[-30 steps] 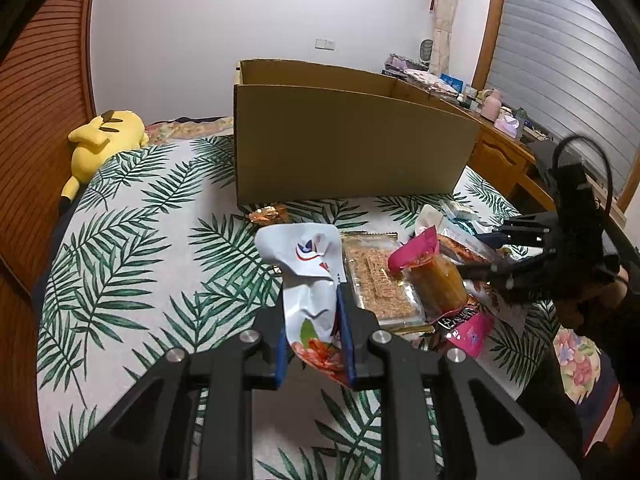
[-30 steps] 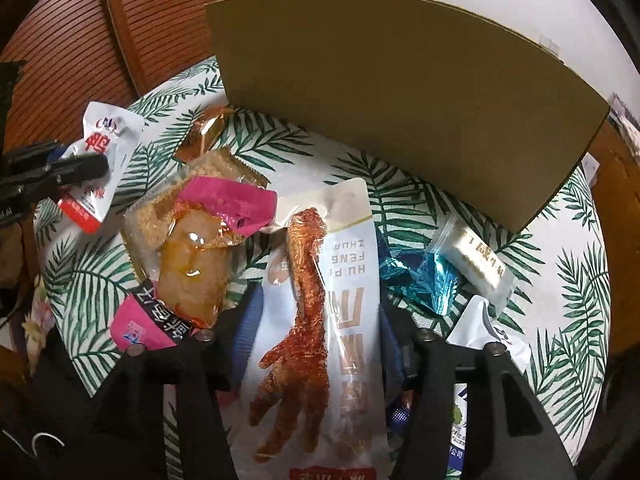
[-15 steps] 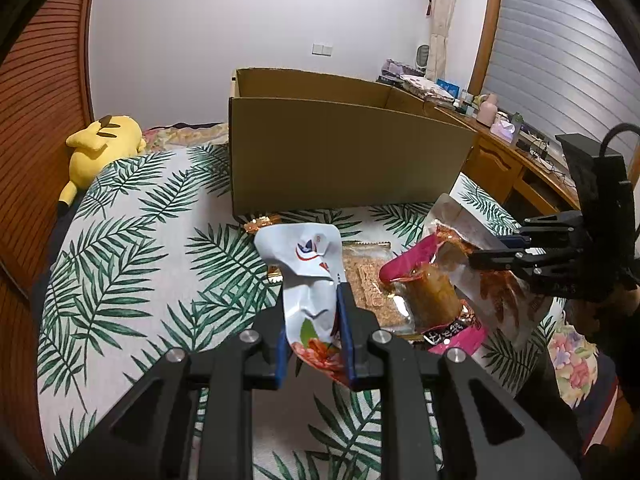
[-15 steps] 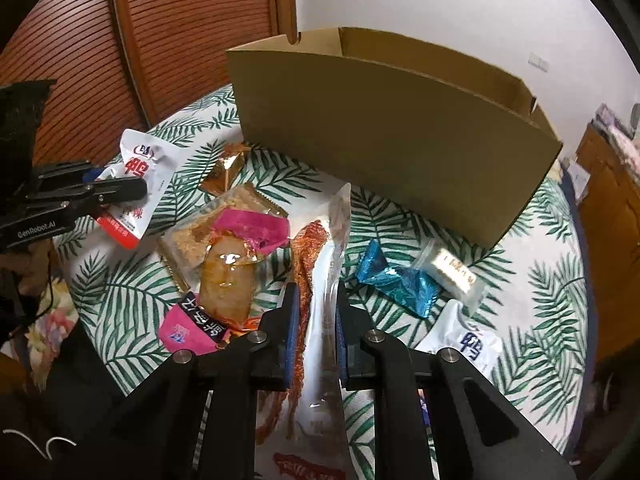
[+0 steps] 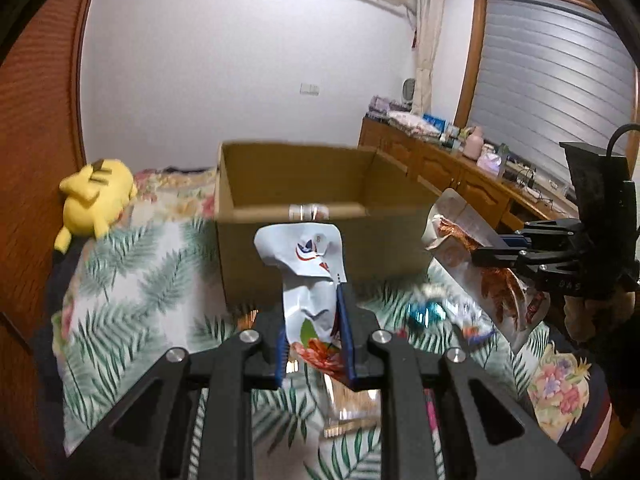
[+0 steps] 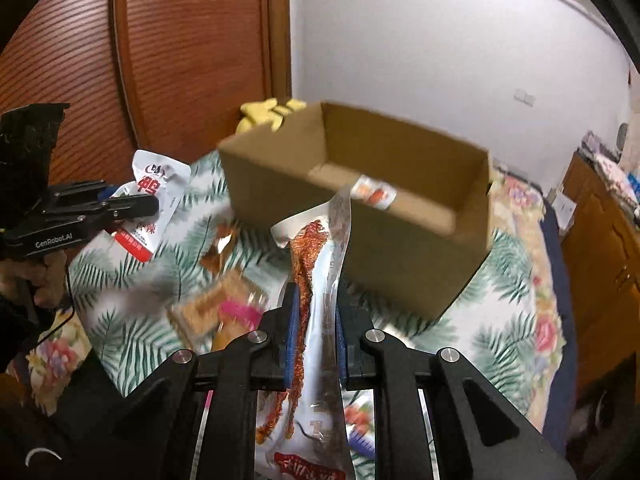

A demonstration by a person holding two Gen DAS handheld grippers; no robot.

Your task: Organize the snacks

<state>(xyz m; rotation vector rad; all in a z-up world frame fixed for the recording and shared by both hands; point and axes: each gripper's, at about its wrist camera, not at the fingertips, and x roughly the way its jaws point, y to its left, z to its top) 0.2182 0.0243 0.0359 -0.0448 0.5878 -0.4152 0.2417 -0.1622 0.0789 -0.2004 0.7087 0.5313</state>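
Note:
My left gripper point(image 5: 312, 312) is shut on a white snack packet point(image 5: 304, 264) and holds it up in front of the open cardboard box point(image 5: 320, 240). My right gripper point(image 6: 316, 300) is shut on a long clear chicken-feet packet point(image 6: 320, 280), lifted above the bed beside the box point(image 6: 360, 208). Each gripper shows in the other's view: the right one point(image 5: 492, 258) at the right, the left one point(image 6: 140, 206) at the left with its white packet point(image 6: 154, 196). A small packet point(image 6: 374, 194) lies inside the box.
More snacks lie on the leaf-print bedspread point(image 5: 132, 280): a biscuit packet point(image 6: 204, 308), a pink-topped packet point(image 6: 240, 312), an orange sweet point(image 6: 218, 248), a blue wrapper point(image 5: 424, 312). A yellow plush toy point(image 5: 96, 196) lies at the far left. A wooden dresser point(image 5: 460, 176) stands right.
Both grippers have risen with their packets and moved closer to the box, so its inside now shows. The right gripper, open a second ago, closed on the chicken-feet packet and lifted it.

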